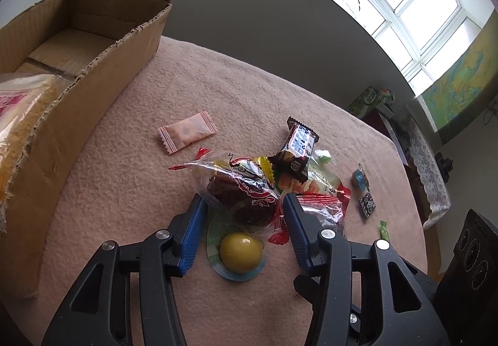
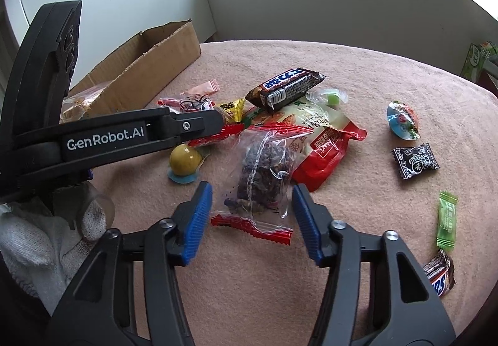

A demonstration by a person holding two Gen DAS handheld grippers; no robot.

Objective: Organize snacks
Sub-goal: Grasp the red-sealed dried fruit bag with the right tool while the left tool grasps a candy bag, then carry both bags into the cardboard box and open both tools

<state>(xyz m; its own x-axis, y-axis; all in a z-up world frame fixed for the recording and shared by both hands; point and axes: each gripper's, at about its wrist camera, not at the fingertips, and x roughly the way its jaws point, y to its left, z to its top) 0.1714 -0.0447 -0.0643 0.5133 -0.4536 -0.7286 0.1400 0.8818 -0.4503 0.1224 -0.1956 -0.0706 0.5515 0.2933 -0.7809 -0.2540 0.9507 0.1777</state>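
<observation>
Grippers, left point(image 1: 244, 215) and right point(image 2: 252, 212), each clamp a crinkly date pack point(image 1: 246, 199), which may slip or snag neighbouring wrappers point(image 2: 323, 134) when lifted.

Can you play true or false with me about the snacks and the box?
1. The cardboard box stands on the pink cloth. True.
2. The yellow ball sweet is in the box. False: it lies on the cloth, under the left gripper, which grips a dark cake packet.
3. The right gripper has a clear snack packet between its fingers. True.
4. The green candy sits on the pile. False: it lies alone, off to the side.
5. The box is empty. False: a yellow cake packet is inside.
</observation>
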